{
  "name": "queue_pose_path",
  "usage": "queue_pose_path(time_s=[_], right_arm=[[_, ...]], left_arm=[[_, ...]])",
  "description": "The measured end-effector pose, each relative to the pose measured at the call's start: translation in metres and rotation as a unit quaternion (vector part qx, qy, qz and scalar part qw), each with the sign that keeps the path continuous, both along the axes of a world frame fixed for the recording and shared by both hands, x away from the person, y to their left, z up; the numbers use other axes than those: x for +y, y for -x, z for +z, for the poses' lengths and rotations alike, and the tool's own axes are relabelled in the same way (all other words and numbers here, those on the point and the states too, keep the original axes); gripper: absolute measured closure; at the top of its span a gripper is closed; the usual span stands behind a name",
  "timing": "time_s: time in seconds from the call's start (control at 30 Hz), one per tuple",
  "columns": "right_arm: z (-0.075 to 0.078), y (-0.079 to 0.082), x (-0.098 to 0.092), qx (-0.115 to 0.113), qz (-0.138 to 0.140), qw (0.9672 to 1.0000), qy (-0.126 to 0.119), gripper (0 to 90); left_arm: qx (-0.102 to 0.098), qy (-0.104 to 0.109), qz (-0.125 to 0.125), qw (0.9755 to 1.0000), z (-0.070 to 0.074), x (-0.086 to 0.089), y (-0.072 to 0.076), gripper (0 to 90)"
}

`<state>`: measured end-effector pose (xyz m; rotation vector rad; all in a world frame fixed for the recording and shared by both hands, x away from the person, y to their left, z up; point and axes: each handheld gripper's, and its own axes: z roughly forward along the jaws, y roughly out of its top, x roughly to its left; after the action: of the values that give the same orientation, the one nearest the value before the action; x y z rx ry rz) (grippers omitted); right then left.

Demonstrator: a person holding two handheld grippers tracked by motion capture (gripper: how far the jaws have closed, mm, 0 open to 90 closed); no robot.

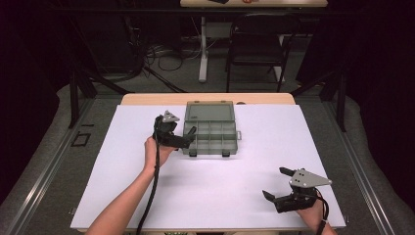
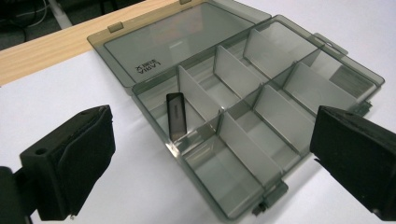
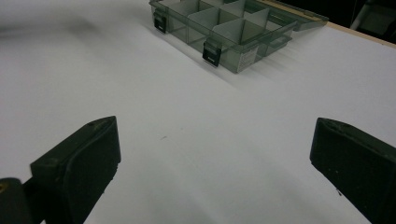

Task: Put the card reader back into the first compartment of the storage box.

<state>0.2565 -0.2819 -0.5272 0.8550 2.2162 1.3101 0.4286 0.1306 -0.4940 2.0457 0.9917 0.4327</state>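
The smoky translucent plastic organizer box point(image 1: 211, 134) lies lid-open mid white tabletop point(image 1: 122, 186), the left gripper point(image 1: 188, 135) wide open and empty at its left edge. The left gripper view reveals a small black flat stick point(image 2: 176, 115) leaning in a corner compartment. The right gripper point(image 1: 277, 183), wide open and empty, hovers well apart.

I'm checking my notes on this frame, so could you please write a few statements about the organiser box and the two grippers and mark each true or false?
1. The organiser box has its lid open. True.
2. Every compartment is empty. False: a small dark stick stands in one corner compartment.
3. The left gripper grips the stick. False: its jaws are open, beside the box.
4. The right gripper is open, away from the box. True.
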Motion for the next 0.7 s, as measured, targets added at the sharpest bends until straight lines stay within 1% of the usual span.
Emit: queue_pose_path(time_s=[0.17, 0.2, 0.23, 0.27, 0.3, 0.37, 0.47, 0.57, 0.7], right_arm=[[0.001, 0.001, 0.001, -0.002, 0.003, 1.0, -0.002, 1.4], [0.002, 0.001, 0.002, -0.003, 0.004, 1.0, 0.0, 1.4], [0.002, 0.001, 0.003, -0.004, 0.004, 1.0, -0.001, 1.4], [0.002, 0.001, 0.003, -0.003, 0.006, 1.0, 0.0, 1.4], [0.002, 0.002, 0.003, 0.0, 0.005, 1.0, -0.001, 1.4], [0.002, 0.001, 0.004, -0.003, 0.007, 1.0, 0.002, 1.3], [0.002, 0.002, 0.004, 0.0, 0.007, 1.0, 0.002, 1.3], [0.002, 0.002, 0.005, 0.002, 0.006, 1.0, 0.002, 1.2], [0.001, 0.001, 0.005, 0.006, 0.006, 1.0, 0.005, 1.1]], left_arm=[[-0.001, -0.003, -0.006, 1.0, 0.004, 0.009, 0.013, 0.2], [-0.001, -0.005, -0.006, 1.0, 0.004, 0.01, 0.017, 0.2], [0.001, -0.01, -0.012, 0.9999, 0.005, 0.012, 0.019, 0.1], [-0.003, -0.011, -0.009, 0.9999, 0.004, 0.013, 0.022, 0.1], [-0.001, -0.011, -0.013, 0.9999, 0.004, 0.015, 0.025, 0.1], [-0.003, -0.012, -0.011, 0.9999, 0.003, 0.018, 0.031, 0.0], [-0.003, -0.015, -0.013, 0.9998, 0.004, 0.022, 0.039, 0.1], [-0.004, -0.012, -0.015, 0.9998, 0.004, 0.026, 0.045, 0.1], [-0.008, -0.016, -0.017, 0.9997, 0.003, 0.03, 0.053, 0.0]])
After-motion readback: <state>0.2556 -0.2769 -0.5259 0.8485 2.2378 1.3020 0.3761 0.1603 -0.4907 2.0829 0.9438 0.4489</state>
